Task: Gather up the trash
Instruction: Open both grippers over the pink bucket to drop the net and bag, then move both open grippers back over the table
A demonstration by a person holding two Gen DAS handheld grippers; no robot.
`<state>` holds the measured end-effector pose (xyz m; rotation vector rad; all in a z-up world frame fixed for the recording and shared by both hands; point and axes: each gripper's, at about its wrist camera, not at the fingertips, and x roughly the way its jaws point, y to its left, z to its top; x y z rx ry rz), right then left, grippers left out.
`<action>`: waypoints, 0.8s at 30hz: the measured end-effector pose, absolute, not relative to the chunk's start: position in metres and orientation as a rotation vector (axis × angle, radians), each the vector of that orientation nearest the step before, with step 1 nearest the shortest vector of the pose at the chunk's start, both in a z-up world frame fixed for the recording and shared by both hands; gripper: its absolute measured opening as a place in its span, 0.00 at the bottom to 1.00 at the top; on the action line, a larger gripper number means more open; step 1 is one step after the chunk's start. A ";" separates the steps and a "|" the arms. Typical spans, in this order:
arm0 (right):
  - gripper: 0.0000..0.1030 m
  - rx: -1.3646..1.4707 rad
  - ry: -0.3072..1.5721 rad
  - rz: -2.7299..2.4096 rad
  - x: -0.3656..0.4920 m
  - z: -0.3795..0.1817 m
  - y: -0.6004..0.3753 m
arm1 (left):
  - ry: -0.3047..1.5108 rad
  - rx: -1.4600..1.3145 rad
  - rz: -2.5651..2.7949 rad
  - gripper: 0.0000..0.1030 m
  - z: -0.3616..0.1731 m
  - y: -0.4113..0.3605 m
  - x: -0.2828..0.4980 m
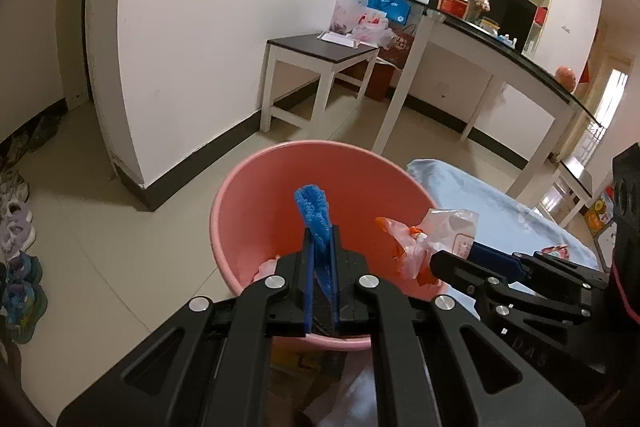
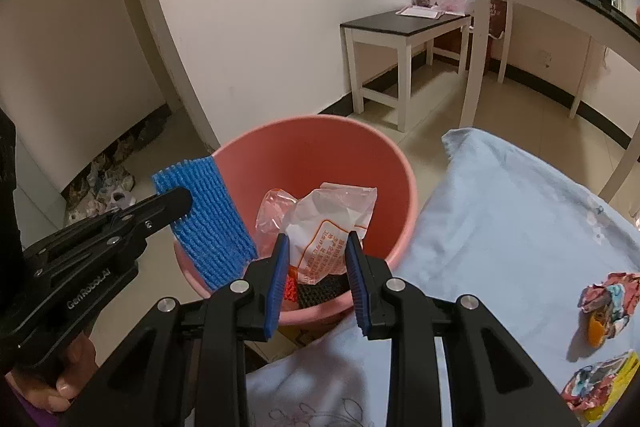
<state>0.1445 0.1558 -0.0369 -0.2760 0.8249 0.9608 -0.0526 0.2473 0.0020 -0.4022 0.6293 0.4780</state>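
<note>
A pink bucket (image 1: 256, 195) (image 2: 320, 147) stands on the floor beside a table covered in a light blue cloth (image 2: 500, 219). My left gripper (image 1: 320, 239) is shut on a blue foam net (image 1: 314, 211) (image 2: 208, 223) and holds it over the bucket. My right gripper (image 2: 316, 247) is closed on a clear plastic wrapper with orange print (image 2: 332, 223) (image 1: 432, 235), also above the bucket. The right gripper also shows in the left wrist view (image 1: 452, 259). Something pale lies at the bucket bottom (image 1: 266, 267).
Two crumpled colourful wrappers (image 2: 608, 299) (image 2: 600, 383) lie on the blue cloth at the right. A small dark-topped side table (image 1: 320, 55) and a long white desk (image 1: 500, 67) stand by the wall. Shoes (image 1: 16, 227) line the floor at the left.
</note>
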 end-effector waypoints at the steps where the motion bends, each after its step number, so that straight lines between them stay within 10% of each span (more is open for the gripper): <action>1: 0.27 -0.276 0.830 0.960 0.145 -0.039 0.157 | 0.634 -0.405 0.478 0.06 0.000 0.249 -0.052; 24: 0.37 -0.297 0.883 0.944 0.155 -0.059 0.180 | 0.690 -0.459 0.463 0.12 -0.018 0.268 -0.049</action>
